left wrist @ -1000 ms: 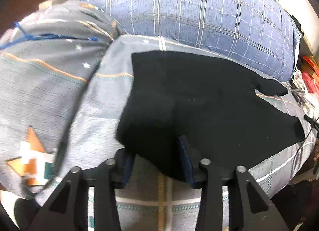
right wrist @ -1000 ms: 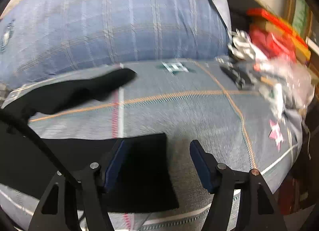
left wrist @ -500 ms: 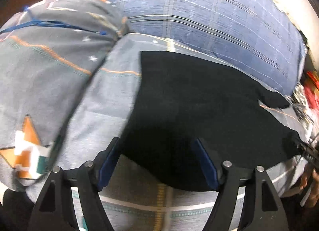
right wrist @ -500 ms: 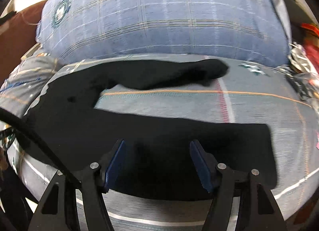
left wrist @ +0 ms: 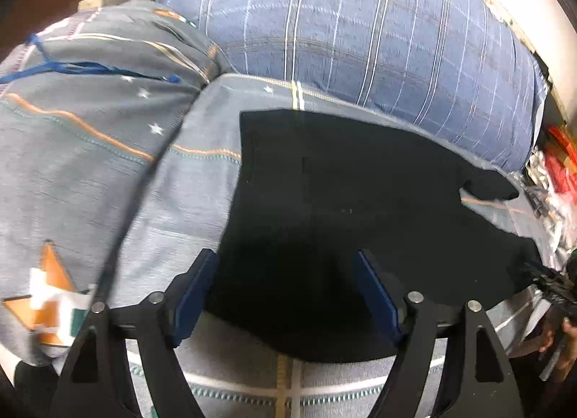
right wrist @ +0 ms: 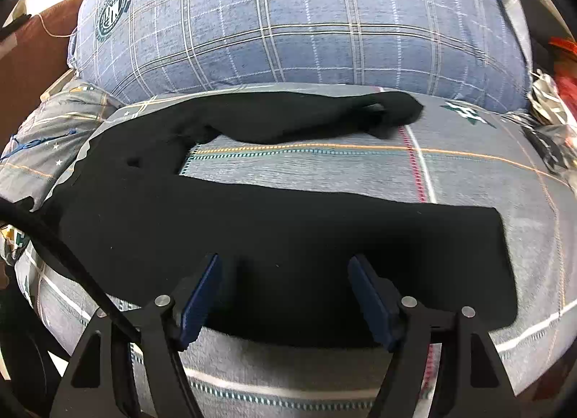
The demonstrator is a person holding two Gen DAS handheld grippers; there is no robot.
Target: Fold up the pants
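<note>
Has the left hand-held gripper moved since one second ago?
Yes. The left hand-held gripper released the black fabric pants and opened; it drew back, since the blue plaid pillow now fills less of its view.

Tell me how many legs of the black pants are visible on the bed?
2. One leg lies far, beside the blue plaid pillow. The other leg lies near, just ahead of the open right gripper.

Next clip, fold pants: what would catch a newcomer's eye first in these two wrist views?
The black pants dominate, spread flat across the grey patterned bedding, with the two legs splayed apart and the far leg's end bunched near the big blue plaid pillow. In the foreground, the right tool and the left tool each stand open over the near edge of the cloth, gripping nothing. Colourful clutter sits at the bed's right edge.
</note>
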